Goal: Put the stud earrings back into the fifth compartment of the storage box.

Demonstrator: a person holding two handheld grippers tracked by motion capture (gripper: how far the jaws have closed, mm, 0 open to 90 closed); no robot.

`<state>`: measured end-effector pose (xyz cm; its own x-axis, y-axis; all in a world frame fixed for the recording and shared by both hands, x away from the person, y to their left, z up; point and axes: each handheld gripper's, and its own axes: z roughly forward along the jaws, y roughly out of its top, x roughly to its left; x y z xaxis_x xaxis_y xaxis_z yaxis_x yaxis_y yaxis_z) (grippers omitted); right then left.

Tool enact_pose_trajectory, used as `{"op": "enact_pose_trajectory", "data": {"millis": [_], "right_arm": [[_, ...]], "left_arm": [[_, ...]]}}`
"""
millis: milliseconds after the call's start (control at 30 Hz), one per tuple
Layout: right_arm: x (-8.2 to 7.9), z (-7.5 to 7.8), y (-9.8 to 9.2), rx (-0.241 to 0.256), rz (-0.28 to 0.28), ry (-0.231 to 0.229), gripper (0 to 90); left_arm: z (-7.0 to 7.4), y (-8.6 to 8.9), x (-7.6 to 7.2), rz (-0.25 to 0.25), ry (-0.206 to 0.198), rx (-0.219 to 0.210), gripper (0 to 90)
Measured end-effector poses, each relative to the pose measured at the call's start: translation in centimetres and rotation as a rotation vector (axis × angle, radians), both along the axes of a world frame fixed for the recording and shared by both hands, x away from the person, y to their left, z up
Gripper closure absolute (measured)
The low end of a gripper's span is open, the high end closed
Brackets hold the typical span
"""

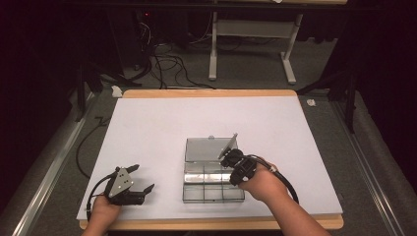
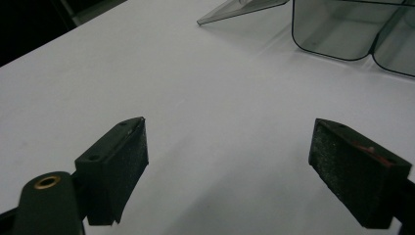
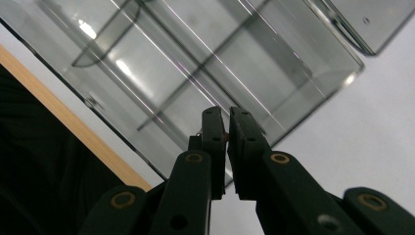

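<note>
Clear plastic compartment box [image 1: 212, 182] lower centre of frame on white worktop [image 1: 157, 128], lid [image 1: 209, 149] flipped open behind. Likely light, rigid, slick, thin-walled; best taken by a wall rim. Right gripper [image 1: 231, 160] clenched, nothing visibly between jaws, over box. Left gripper [image 1: 142, 178] released, lower left.

Glossy clear smoked-plastic compartment box [image 1: 213, 183]; matt white tabletop [image 1: 162, 123] edged in wood; rough black pads [image 2: 131, 159] on the jaws.

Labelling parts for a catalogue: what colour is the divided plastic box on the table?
The box is clear with a smoky grey tint; the right gripper view shows it best.
</note>
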<state>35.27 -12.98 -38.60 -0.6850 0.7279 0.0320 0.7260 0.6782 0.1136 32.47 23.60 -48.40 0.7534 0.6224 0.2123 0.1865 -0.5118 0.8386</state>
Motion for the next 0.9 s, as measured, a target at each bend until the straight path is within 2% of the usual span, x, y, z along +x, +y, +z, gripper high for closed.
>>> {"op": "enact_pose_trajectory", "data": {"millis": [167,200,233,267,567,900], "right_arm": [[0.1,-0.4,1.3,0.004,0.018,0.007,86.8],[0.2,-0.4,1.5,0.004,0.038,0.002,86.8],[0.2,-0.5,1.8,0.006,0.025,0.011,86.8],[0.3,-0.6,2.0,0.008,0.049,0.008,86.8],[0.4,-1.3,4.1,0.013,0.077,0.02,86.8],[0.4,-2.3,5.3,0.007,0.098,0.037,86.8]], "left_arm": [[0.0,0.0,0.0,0.001,0.003,-0.001,15.0],[0.0,0.0,0.0,-0.001,0.001,-0.001,15.1],[0.0,0.0,0.0,-0.002,0.002,-0.001,15.1],[0.0,0.0,0.1,0.0,0.006,-0.003,15.0],[0.0,0.0,0.1,0.004,0.014,-0.009,15.0],[0.0,0.0,0.1,-0.002,0.008,-0.006,15.0]]}}
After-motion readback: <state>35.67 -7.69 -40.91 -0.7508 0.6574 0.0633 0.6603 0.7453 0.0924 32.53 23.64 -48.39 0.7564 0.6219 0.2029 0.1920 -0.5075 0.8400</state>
